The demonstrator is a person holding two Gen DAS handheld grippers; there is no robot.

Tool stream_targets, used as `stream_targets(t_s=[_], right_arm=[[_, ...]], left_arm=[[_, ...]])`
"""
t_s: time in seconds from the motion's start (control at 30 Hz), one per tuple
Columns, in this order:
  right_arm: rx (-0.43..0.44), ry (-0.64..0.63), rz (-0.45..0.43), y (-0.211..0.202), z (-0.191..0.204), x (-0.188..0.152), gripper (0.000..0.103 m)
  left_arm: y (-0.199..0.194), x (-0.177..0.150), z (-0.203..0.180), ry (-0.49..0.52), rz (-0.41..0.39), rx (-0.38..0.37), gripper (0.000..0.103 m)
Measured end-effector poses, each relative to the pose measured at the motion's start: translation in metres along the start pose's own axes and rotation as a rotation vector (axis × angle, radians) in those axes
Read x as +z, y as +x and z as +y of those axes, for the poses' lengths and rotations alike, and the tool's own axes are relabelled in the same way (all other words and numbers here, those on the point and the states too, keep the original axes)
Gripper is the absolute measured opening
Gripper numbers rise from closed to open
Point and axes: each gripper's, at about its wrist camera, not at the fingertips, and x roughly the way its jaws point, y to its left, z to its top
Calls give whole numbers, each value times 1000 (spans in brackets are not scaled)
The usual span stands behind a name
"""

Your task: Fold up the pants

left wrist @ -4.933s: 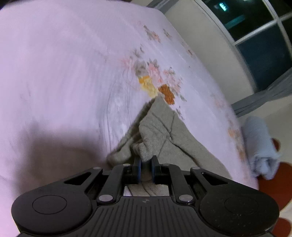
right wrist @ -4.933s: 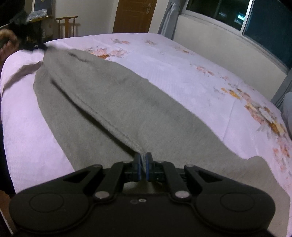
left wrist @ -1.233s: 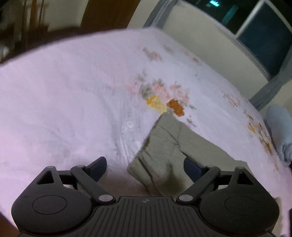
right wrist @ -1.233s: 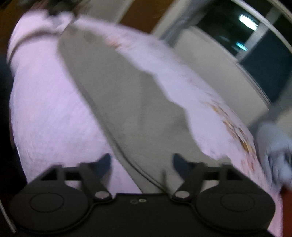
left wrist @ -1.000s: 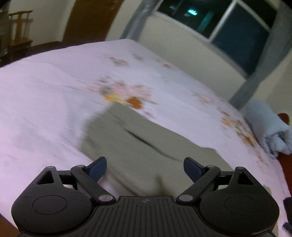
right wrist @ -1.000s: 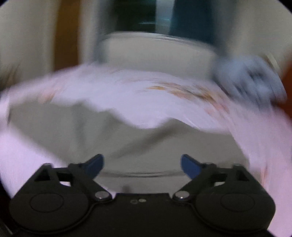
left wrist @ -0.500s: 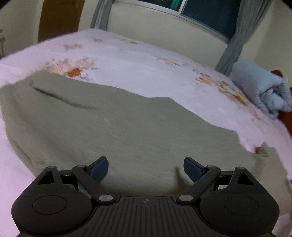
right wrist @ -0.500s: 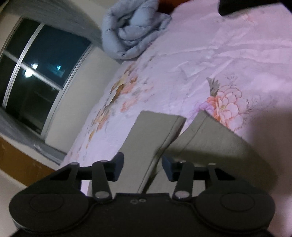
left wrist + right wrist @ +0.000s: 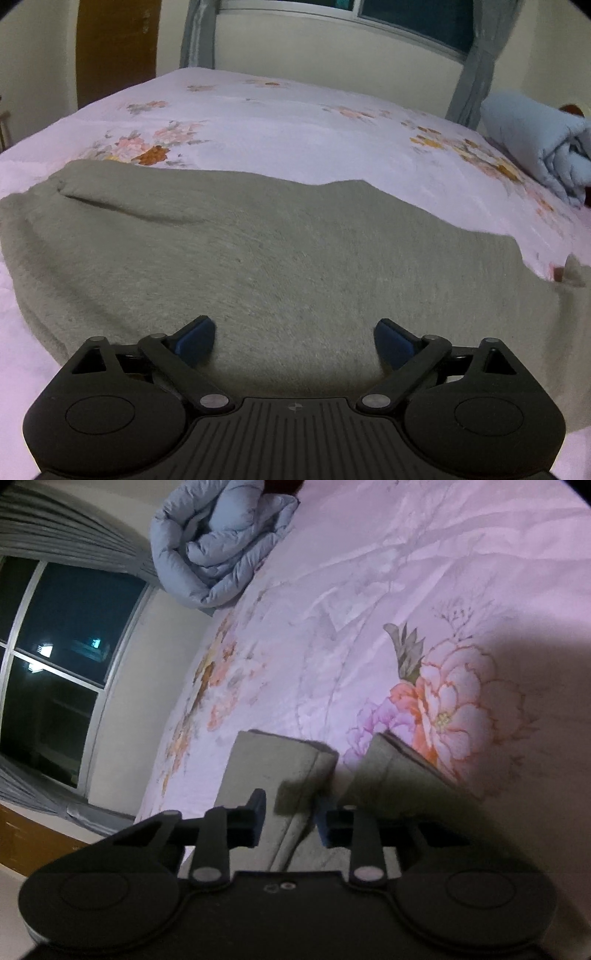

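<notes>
Bed [image 9: 295,122] with a pale pink sheet [image 9: 388,590] printed with orange and pink flower clusters, wrinkled in places. Lying directly on it: grey-green pants [image 9: 280,258], spread flat and running crosswise just ahead of the left tongs, with a raised fold on the left part. In the right wrist view two cuff ends of the pants [image 9: 273,768] lie side by side just ahead of the tongs, a big printed flower [image 9: 443,716] on the sheet just beyond the right one. A rolled light-blue duvet [image 9: 535,147] sits on the bed far ahead of the left tongs, to the right, well apart from the pants.
</notes>
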Motion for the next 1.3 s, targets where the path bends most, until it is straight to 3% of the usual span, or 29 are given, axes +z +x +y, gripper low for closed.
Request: stream_targets(t_s=[0.13,0.4,0.57,0.63,0.7,0.8,1.03,1.3], right_arm=[[-16,-12,7,1,4,1,10],[25,136,38,-11,-7,-17,14],[46,154,37,-4,-7,-24,14],[45,150,32,-1,-5,-22,12],[31,127,26,-2,1,-22,0],[30,42,-8,-17,18,-24,0],[55,-64,-98,-79,46,-30,0],[2,-85,-133,-121,35,-38,0]], left_arm=[[-1,-1,-6,64,12,4,96],[-5,-1,5,26,14,-49,96],[-3,-3,5,52,16,-53,97],[-2,-4,2,74,21,-46,97],[0,-4,-2,110,39,-28,97],[5,-3,-8,147,60,-7,97],[3,-2,-4,164,85,-41,97],[2,8,11,212,165,-159,97]])
